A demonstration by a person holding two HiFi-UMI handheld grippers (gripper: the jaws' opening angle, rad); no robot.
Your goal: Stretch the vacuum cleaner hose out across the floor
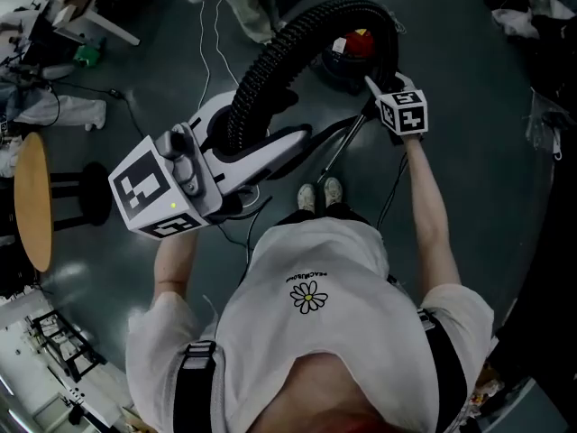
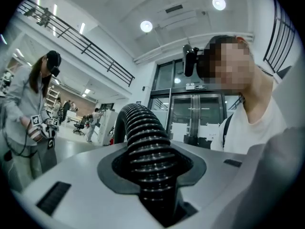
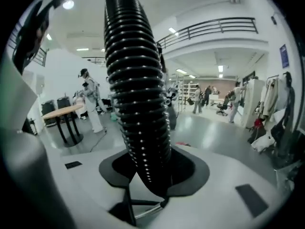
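Head view: black ribbed hose [image 1: 270,61] held up off the floor [image 1: 478,179] in a hoop, climbing from the left gripper [image 1: 243,152] at 9 o'clock, cresting near 12 and dropping to the right gripper [image 1: 383,93] at 2 o'clock, just beside the vacuum [image 1: 347,57]. Long axis bent double, not laid out, with both legs of the loop in hand. Right gripper the nearer to the vacuum end, left gripper on the far leg. Judged next need: the two grippers drawn well apart, the left leg out toward 9 o'clock, then lowered flat. Smooth, glossy grey-green floor, probably easy for the ribs to slide on. Possible snags: white cables [image 1: 216,43] at 11 o'clock, a round table [image 1: 32,201] and a stool [image 1: 90,192] at 9 o'clock. Left gripper view: fingers clenched on the hose [image 2: 145,147], seated in the dark notch, running away toward 12 o'clock and curling over to 10. Behind it, glass doors [image 2: 190,118], a railed gallery and a standing person [image 2: 28,109] at 9 o'clock. Right gripper view: hose [image 3: 138,104] rising straight toward 12 o'clock out of the notch, fingers seemingly grasping it, ribs filling the gap. Beyond, an open hall with a shiny floor, the table at 9 o'clock and more people [image 3: 198,99] at 3 o'clock.
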